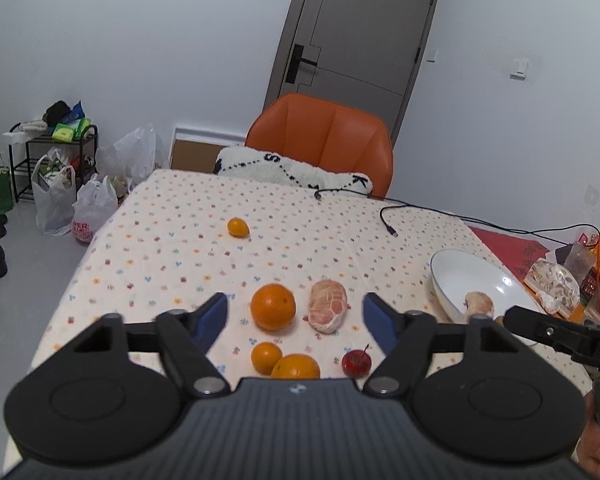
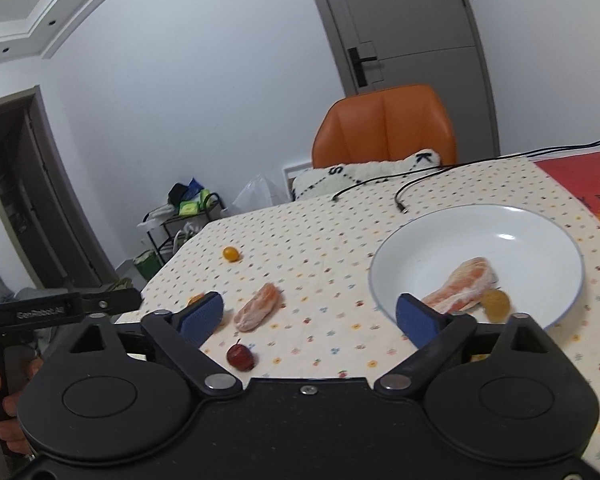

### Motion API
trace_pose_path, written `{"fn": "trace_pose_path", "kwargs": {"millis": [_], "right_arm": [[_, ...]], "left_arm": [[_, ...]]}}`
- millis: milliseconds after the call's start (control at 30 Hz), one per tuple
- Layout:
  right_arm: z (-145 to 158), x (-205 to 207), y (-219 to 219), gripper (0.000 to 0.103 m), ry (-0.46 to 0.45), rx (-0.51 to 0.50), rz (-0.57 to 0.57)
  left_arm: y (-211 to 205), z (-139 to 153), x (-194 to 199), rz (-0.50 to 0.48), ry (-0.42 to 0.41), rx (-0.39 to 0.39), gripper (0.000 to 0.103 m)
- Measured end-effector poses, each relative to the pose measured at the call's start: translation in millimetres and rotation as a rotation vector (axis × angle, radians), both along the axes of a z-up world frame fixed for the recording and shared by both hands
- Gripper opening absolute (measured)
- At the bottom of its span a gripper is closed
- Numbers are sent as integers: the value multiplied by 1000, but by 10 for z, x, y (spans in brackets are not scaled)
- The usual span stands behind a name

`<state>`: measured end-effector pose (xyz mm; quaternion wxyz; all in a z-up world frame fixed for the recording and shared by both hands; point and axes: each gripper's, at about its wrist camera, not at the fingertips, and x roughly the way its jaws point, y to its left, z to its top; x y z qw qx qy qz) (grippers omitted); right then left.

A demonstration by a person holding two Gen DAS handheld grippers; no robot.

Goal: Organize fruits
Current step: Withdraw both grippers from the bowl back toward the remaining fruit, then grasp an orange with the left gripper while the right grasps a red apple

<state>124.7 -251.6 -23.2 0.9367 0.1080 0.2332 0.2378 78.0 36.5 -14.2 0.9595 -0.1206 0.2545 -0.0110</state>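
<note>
My left gripper (image 1: 296, 312) is open above a large orange (image 1: 273, 306) and a peeled pomelo piece (image 1: 327, 311). Nearer lie a smaller orange (image 1: 265, 357), another orange (image 1: 296, 367) half hidden by the gripper body, and a small red fruit (image 1: 355, 363). A small yellow-orange fruit (image 1: 237, 227) sits farther back. The white bowl (image 1: 452, 276) at right holds a peeled segment (image 1: 479, 305). My right gripper (image 2: 310, 316) is open beside the bowl (image 2: 440, 236), which holds a peeled segment (image 2: 462, 286) and a small yellow fruit (image 2: 495, 302). A peeled piece (image 2: 258, 312) and the red fruit (image 2: 240, 356) lie in front of the open fingers.
An orange chair (image 1: 320, 140) with a white cushion (image 1: 292, 172) stands at the table's far edge. Black cables (image 1: 392, 216) cross the flowered tablecloth behind the bowl. Packages and clutter (image 1: 560, 280) crowd the right end. Bags and a rack (image 1: 60, 176) stand on the floor at left.
</note>
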Motion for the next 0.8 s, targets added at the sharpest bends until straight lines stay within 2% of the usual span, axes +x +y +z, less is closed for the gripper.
{"fn": "trace_pose_path", "kwargs": {"millis": [133, 200, 400, 467, 567, 800], "right_arm": [[-43, 18, 99, 83, 17, -3, 24], [-76, 40, 144, 79, 34, -6, 39], [-165, 60, 311, 73, 71, -28, 88], [-197, 67, 358, 73, 85, -37, 103], [-244, 71, 415, 71, 104, -47, 130], [-320, 101, 537, 66, 130, -68, 162]], "left_arm": [[16, -136, 25, -3, 31, -13, 60], [21, -190, 36, -5, 45, -24, 60], [-32, -312, 77, -18, 73, -22, 59], [-56, -346, 98, -23, 89, -16, 52], [-63, -398, 125, -27, 113, -14, 49], [-68, -419, 158, -30, 127, -1, 47]]}}
